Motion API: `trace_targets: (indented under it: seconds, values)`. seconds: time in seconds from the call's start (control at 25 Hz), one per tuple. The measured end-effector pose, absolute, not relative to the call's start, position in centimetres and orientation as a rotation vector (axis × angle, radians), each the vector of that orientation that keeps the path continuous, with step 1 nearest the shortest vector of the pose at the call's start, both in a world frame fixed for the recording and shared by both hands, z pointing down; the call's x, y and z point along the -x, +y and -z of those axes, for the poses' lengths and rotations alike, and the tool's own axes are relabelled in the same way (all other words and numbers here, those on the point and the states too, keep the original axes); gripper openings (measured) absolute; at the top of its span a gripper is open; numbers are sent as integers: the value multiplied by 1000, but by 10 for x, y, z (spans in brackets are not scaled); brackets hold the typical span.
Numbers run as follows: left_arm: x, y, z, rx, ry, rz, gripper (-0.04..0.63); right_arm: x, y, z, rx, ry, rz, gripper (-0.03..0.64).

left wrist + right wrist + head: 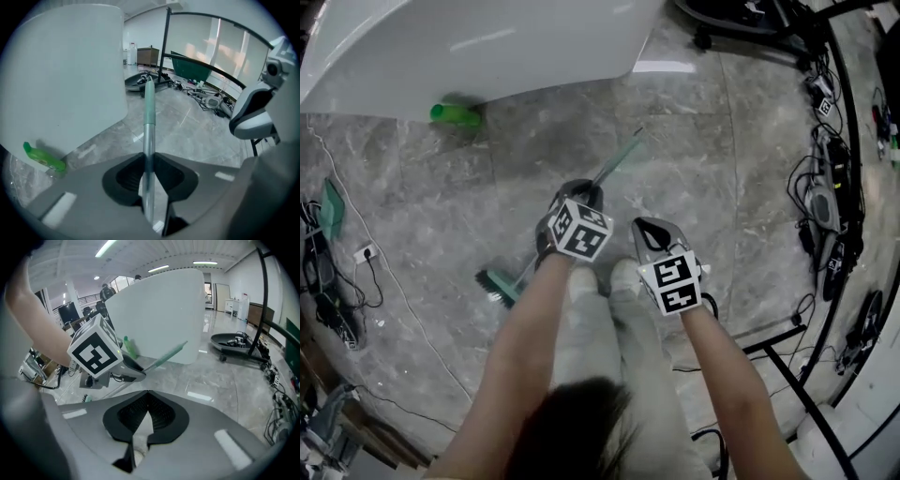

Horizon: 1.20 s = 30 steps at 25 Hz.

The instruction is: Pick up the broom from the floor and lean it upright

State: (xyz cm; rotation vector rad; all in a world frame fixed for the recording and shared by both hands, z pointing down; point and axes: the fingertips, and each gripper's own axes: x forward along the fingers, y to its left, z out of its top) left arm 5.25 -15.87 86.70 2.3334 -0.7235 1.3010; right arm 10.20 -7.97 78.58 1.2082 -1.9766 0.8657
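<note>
Broom (617, 163) slants in left claw (148, 163), handle tip (638, 134) up-right.

Two alike in build: left gripper (586, 190) and right gripper (649, 225), each in a smooth grey shell that narrows to a rounded beak. Topped by a white left cube (579, 231) and right cube (677, 283), printed with black square markers, a different pattern on each face. Seen from close up, lined with black ridged pads (161, 417) inside a dark shield-shaped recess, with short white bars (229, 446) set into the grey on either side. Behind them bare forearms (521, 347), pale grey trousers (614, 361) and pale rounded shoes (581, 279)
</note>
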Motion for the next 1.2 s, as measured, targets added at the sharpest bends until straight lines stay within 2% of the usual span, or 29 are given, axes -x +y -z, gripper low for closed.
trace_targets:
  seconds: [0.64, 1.2]
  values:
    - [-9, -231, -717, -2304, -1033, -1021, 69, -96, -137, -651, -1218, -2142, -823, 2]
    - [29, -337, -626, -2196, -1327, -610, 72, -99, -176, -600, -1219, -2219, -805, 2]
